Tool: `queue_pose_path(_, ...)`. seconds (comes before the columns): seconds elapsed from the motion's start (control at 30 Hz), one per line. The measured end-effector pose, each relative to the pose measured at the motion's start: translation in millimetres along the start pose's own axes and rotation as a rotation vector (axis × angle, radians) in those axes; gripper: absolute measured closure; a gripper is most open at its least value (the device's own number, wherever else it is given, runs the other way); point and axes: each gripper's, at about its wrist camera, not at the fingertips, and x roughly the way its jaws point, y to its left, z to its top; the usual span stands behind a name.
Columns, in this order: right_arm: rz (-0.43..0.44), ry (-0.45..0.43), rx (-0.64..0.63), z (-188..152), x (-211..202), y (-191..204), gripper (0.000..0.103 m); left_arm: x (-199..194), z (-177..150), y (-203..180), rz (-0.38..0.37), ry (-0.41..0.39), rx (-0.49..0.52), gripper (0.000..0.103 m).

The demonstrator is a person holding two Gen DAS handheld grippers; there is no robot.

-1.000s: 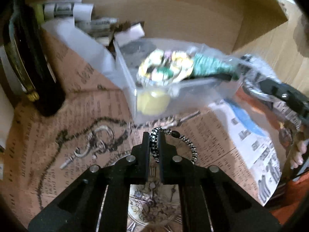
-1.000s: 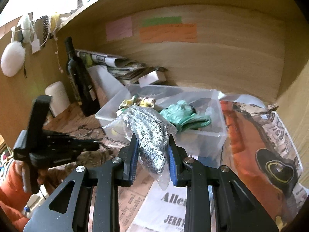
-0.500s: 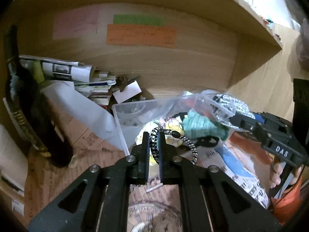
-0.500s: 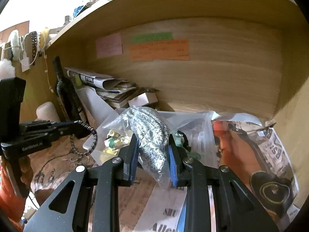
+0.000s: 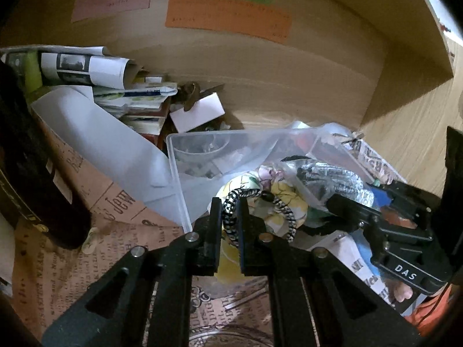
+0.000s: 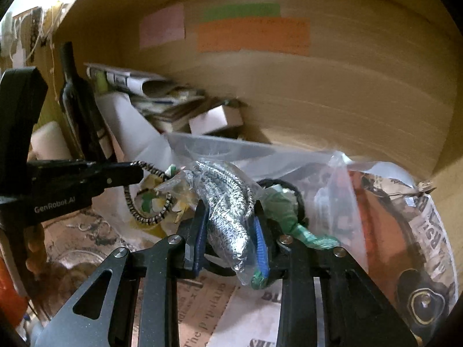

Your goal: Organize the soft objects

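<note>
Holding over the clear bin [image 5: 179,173]: left tongs [image 5: 230,217] pinch a striped elastic cord loop [image 5: 277,211], right tongs [image 6: 230,225] clamp a bagged knit bundle [image 6: 225,202]. Both look light and floppy, and the bag slippery, so grip mid-bundle.

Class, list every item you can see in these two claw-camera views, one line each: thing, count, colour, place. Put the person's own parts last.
Elastic cord loop: one, black-and-white, pinched in left claw.
Bagged knit bundle: one, black-and-white in clear plastic, in right claw.
Plastic bin: one, clear, centre, against shelf back.
Green fabric: one, in bin.
Floral fabric: one, yellow-white, in bin.
Bottle: one, dark, left.
Paper stack: one, mixed, behind bin.
Notes: three; pink, green, orange; back wall.
Newsprint: brown and white, lining shelf.
Left claw: black.
Right claw: black, blue pads.
</note>
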Motion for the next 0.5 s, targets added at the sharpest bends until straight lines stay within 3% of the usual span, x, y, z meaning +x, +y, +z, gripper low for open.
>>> queue_pose_path(0.1,-0.006,0.007,-0.02,-1.1,-1.1,3.2,0.062,-1.3,-2.1,-1.5,-0.008,0.01,0.003,0.081)
queue_pose_path(0.17,-0.005,0.003,-0.023,-1.9,-2.9,3.8,0.048,-4.6,-3.1,-3.0,-0.012,0.005,0.007,0.072)
queue_pose_path(0.3,-0.016,-0.022,-0.034,-0.5,-11.6,5.7,0.042,-23.4,-4.1,-6.8,-0.001,-0.036,0.011,0.052)
queue_pose_path(0.5,-0.014,-0.097,-0.005,5.3,-42.0,2.6,0.033,-58.8,-0.5,-15.7,0.009,-0.109,0.021,0.044)
